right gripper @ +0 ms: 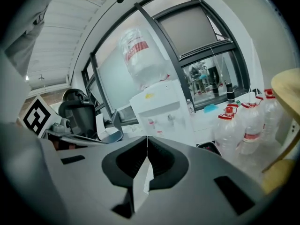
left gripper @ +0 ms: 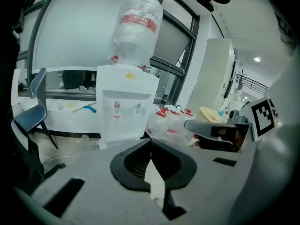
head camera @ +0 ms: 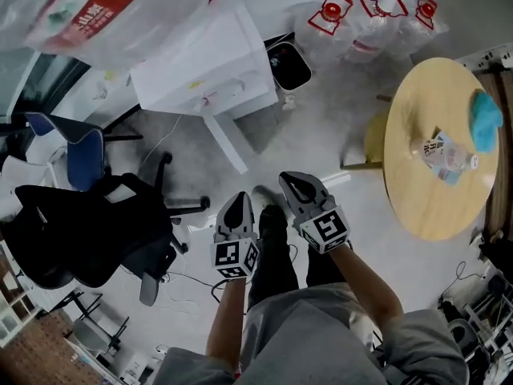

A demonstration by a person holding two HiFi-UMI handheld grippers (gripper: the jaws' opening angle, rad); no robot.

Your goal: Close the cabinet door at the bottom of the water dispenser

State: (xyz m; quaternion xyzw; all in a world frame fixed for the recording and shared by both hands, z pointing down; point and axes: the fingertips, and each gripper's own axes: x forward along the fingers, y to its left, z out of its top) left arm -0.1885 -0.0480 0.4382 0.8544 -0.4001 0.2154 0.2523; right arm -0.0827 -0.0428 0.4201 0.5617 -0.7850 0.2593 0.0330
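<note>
The white water dispenser (head camera: 200, 79) stands ahead of me with a large clear bottle (head camera: 104, 6) on top. Its bottom cabinet door (head camera: 226, 143) swings out toward me as a narrow white panel. My left gripper (head camera: 239, 200) is shut and empty, just short of the door's free edge and not touching it. To its right, my right gripper (head camera: 293, 183) is also shut and empty. In the left gripper view the dispenser (left gripper: 124, 102) sits beyond the shut left gripper (left gripper: 151, 139). In the right gripper view the dispenser (right gripper: 161, 109) shows above the shut right gripper (right gripper: 147, 137).
A round wooden table (head camera: 417, 191) at the right holds a small water bottle (head camera: 445, 155) and a blue cloth (head camera: 485, 119). Several water jugs (head camera: 369, 22) and a black bin (head camera: 288, 64) stand right of the dispenser. A black office chair (head camera: 80, 223) and a blue chair (head camera: 80, 155) stand at the left.
</note>
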